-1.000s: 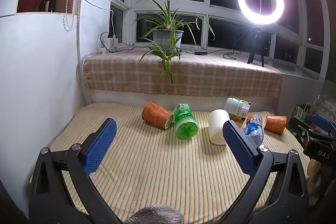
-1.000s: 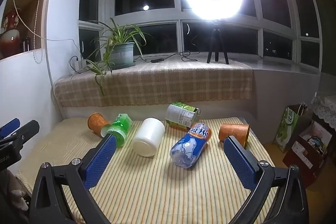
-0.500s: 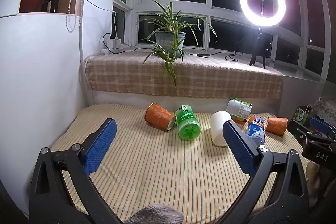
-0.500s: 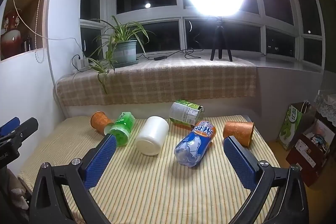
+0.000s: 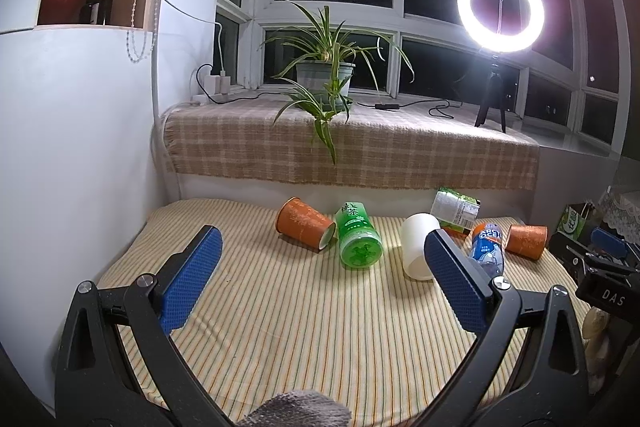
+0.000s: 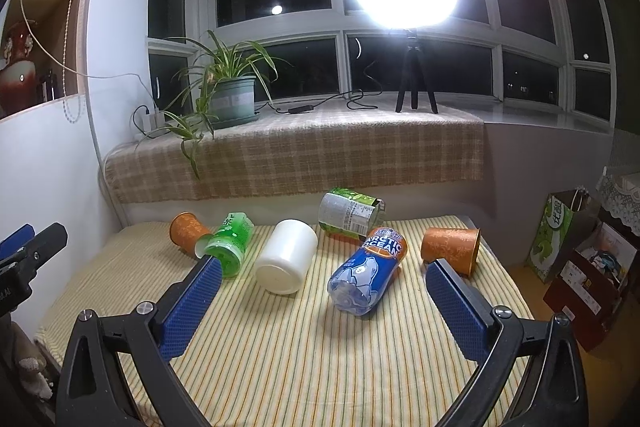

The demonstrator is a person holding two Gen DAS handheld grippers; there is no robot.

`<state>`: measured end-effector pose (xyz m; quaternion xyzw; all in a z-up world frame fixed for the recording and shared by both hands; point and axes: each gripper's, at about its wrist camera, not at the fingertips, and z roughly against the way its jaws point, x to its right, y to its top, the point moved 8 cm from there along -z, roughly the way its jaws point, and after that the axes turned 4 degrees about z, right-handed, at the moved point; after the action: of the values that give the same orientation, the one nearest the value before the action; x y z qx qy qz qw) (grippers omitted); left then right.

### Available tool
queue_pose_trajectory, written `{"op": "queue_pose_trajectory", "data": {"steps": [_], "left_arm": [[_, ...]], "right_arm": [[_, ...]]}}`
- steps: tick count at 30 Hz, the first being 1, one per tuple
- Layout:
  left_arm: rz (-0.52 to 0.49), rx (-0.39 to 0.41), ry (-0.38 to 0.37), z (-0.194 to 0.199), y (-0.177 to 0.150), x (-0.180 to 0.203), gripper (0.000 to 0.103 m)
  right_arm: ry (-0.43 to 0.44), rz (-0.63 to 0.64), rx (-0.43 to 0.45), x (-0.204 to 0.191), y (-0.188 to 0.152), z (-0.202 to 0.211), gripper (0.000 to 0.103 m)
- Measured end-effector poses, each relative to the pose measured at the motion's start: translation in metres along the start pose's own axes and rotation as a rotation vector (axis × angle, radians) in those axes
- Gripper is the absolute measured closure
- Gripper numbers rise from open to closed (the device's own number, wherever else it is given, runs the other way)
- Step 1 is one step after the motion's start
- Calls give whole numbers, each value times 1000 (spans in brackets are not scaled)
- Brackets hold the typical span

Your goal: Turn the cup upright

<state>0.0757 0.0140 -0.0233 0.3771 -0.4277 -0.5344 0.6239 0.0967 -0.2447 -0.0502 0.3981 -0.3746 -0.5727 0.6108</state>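
Several cups lie on their sides on the striped table. From left: an orange cup, a green cup, a white cup, a blue "Arctic Ocean" cup, and a second orange cup. A green-labelled cup lies behind them. My left gripper and right gripper are both open and empty, held short of the cups.
A plaid-covered window ledge behind the table holds a potted plant, cables and a lit ring light on a tripod. A white wall borders the left. Bags and boxes stand on the floor at the right.
Both views have shifted slightly: the cups sit a little lower and farther right in the left view, and closer in the right view. No cup has moved. Both grippers stay open.
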Motion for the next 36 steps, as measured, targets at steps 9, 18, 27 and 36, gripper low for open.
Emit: {"op": "queue_pose_trajectory", "data": {"steps": [9, 18, 27, 36], "left_arm": [[-10, 2, -2, 2, 2, 1, 0], [-7, 5, 0, 3, 2, 4, 0], [1, 6, 1, 3, 1, 3, 0], [3, 1, 1, 2, 0, 2, 0]], "right_arm": [[-3, -8, 2, 0, 0, 0, 0], [-3, -12, 1, 1, 1, 1, 0], [-1, -4, -3, 0, 1, -1, 0], [-2, -5, -7, -1, 1, 0, 0]]}}
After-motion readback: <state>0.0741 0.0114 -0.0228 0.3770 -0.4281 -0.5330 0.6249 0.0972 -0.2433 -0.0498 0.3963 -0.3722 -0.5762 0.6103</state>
